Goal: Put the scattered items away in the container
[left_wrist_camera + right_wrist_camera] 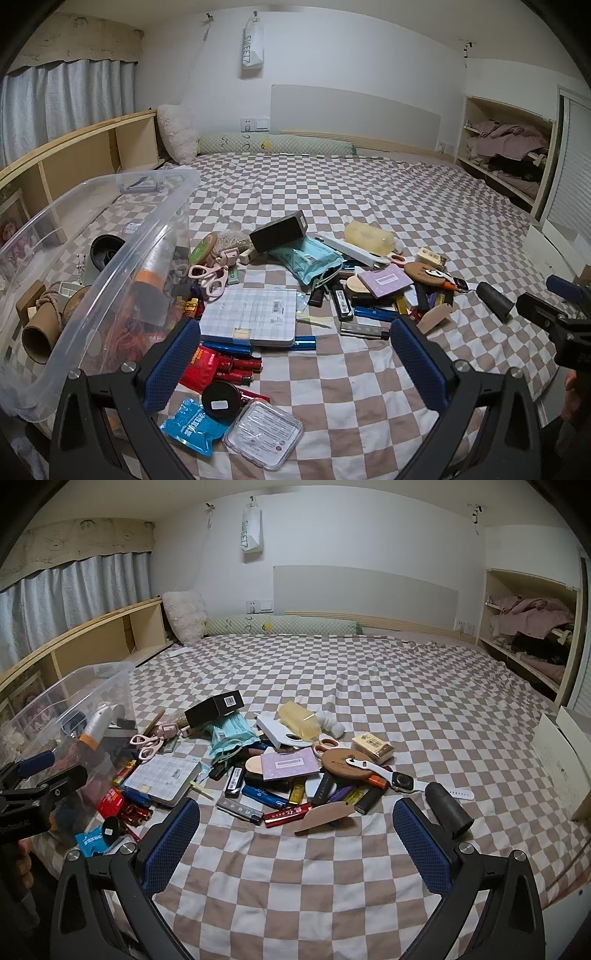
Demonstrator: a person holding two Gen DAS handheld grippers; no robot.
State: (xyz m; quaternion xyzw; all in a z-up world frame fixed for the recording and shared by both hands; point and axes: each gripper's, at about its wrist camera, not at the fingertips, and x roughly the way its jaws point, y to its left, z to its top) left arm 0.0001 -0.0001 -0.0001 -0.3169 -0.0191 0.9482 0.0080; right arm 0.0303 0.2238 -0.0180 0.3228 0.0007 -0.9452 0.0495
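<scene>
- The clear plastic storage bin (92,236) sits at the left edge of the brown-and-white checkered bedspread (369,387), just beside the pile of scattered things.
- Inside the bin, the left wrist view shows a cardboard tube (38,330), a coil of rope (51,295), a black round part (107,251) and a silver handle with an orange band (151,273) leaning on the near wall; what lies under them is too blurred to tell.
- Outside the bin lie a grid-patterned notebook (255,314), pink scissors (210,275), a black rectangular box (279,230), a teal plastic pouch (314,258), a purple booklet (290,764), a white-strapped watch (402,781) and a black cylinder (448,810).
- The left gripper (295,363) hovers over the near end of the pile, its blue-padded jaws spread wide with nothing between them.
- The right gripper (295,843) hangs above bare bedspread, jaws likewise wide apart and empty.
</scene>
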